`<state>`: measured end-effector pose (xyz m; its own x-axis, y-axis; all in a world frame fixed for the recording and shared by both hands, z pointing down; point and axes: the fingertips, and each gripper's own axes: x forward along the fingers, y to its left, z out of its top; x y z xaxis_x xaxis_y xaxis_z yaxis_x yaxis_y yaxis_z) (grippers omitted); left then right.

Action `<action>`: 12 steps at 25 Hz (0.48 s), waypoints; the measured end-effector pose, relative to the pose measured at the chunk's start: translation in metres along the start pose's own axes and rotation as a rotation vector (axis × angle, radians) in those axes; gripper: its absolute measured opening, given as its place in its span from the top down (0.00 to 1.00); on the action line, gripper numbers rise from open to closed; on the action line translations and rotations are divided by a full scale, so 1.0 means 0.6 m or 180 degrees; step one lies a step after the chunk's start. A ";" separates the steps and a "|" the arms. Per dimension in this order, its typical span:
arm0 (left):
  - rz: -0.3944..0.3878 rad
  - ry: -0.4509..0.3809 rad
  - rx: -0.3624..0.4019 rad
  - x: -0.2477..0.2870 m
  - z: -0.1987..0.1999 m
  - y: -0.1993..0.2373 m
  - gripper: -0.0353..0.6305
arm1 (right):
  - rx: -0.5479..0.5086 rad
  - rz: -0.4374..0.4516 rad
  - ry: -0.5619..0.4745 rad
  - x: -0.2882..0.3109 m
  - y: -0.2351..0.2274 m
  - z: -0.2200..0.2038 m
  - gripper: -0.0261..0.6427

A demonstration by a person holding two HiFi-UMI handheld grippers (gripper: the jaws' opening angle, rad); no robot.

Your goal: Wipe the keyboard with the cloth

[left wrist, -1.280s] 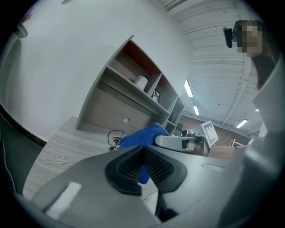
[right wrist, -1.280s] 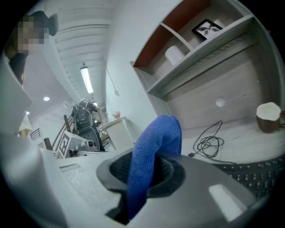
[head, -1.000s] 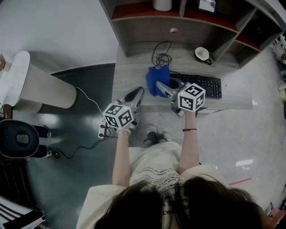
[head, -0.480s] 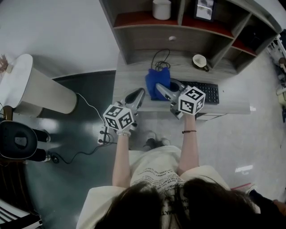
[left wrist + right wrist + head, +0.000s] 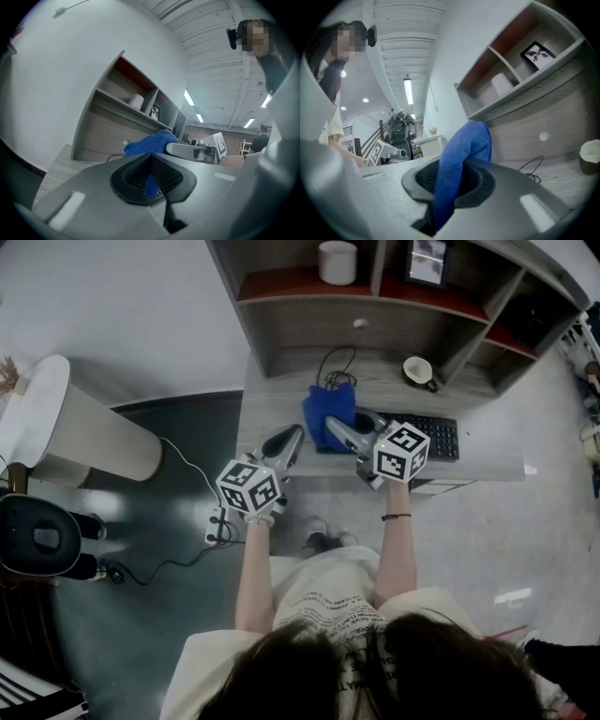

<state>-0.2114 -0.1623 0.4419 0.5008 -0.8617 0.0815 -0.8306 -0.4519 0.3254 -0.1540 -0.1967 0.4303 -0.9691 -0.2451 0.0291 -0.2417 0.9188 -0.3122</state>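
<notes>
The blue cloth (image 5: 327, 412) hangs over the left end of the black keyboard (image 5: 429, 435) on the grey wooden desk (image 5: 274, 395). My right gripper (image 5: 332, 422) is shut on the cloth; in the right gripper view the cloth (image 5: 462, 157) rises as a fold from between its pads (image 5: 473, 180). My left gripper (image 5: 291, 432) hovers over the desk's front left part, left of the cloth, shut with nothing in it. In the left gripper view the cloth (image 5: 151, 141) shows beyond the left gripper (image 5: 151, 169). The cloth and the right gripper hide the keyboard's left end.
A mug (image 5: 421, 370) and a coiled black cable (image 5: 337, 362) lie at the back of the desk. The shelf above holds a white cylinder (image 5: 337, 261) and a picture frame (image 5: 428, 259). A round white stand (image 5: 52, 418) and a power strip (image 5: 217, 517) are on the floor at left.
The head camera shifted a little. My right gripper still holds the cloth over the keyboard's left end, nearly where it was. The left gripper has not moved.
</notes>
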 end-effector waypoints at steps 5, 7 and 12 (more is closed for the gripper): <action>-0.0007 -0.0007 0.0042 0.003 0.003 -0.002 0.94 | -0.0056 0.0009 -0.0008 -0.001 -0.001 0.007 0.87; -0.0004 -0.0012 0.0048 0.004 0.004 -0.001 0.94 | -0.0069 0.0004 -0.0008 -0.002 -0.003 0.009 0.87; -0.0005 -0.0022 0.0063 0.008 0.010 -0.005 0.94 | -0.0087 -0.0009 -0.0007 -0.008 -0.007 0.013 0.87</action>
